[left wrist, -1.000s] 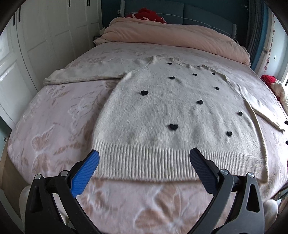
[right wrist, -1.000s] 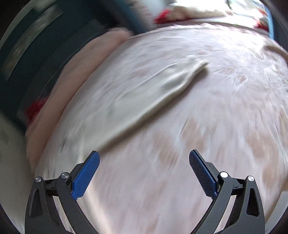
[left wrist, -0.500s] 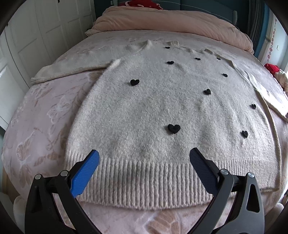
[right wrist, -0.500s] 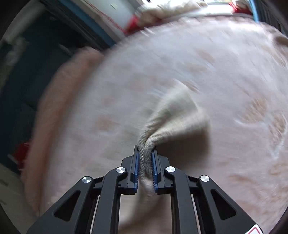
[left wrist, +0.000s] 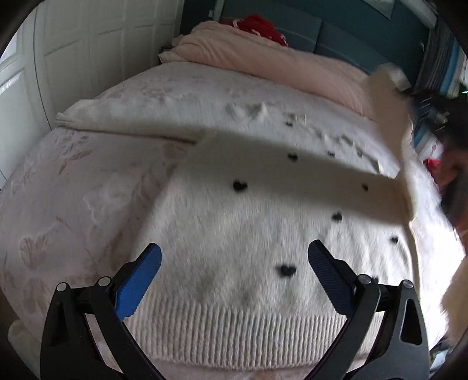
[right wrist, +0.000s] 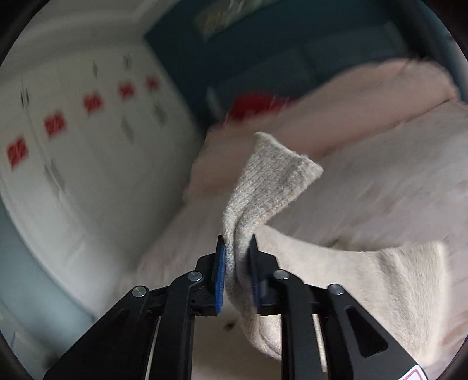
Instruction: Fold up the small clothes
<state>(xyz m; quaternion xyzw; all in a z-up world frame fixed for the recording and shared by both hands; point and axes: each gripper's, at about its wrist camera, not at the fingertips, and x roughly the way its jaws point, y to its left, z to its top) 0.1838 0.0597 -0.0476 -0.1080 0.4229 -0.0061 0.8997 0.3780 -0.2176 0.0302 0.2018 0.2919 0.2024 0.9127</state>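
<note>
A cream knitted sweater (left wrist: 248,233) with small black hearts lies flat on the bed, its ribbed hem nearest me. My left gripper (left wrist: 234,248) hangs open just above the hem with nothing between its fingers. One sleeve (left wrist: 117,117) lies stretched out to the left. The other sleeve (left wrist: 386,99) is lifted at the right and casts a shadow band across the chest. In the right wrist view my right gripper (right wrist: 237,239) pinches that sleeve's ribbed cuff (right wrist: 272,175), which sticks up past the pads. Its jaws are opening slightly, with the cuff still pressed between them.
The bed has a pale pink floral cover (left wrist: 58,204). A rolled pink duvet (left wrist: 263,64) and a red item (left wrist: 257,24) lie by the dark blue headboard (left wrist: 336,35). White wardrobe doors (left wrist: 73,58) stand to the left. The right wrist view is blurred.
My right gripper shut on the sleeve cuff, then lifted it and swung it over the sweater. The left gripper stayed open and slid forward over the hem.
</note>
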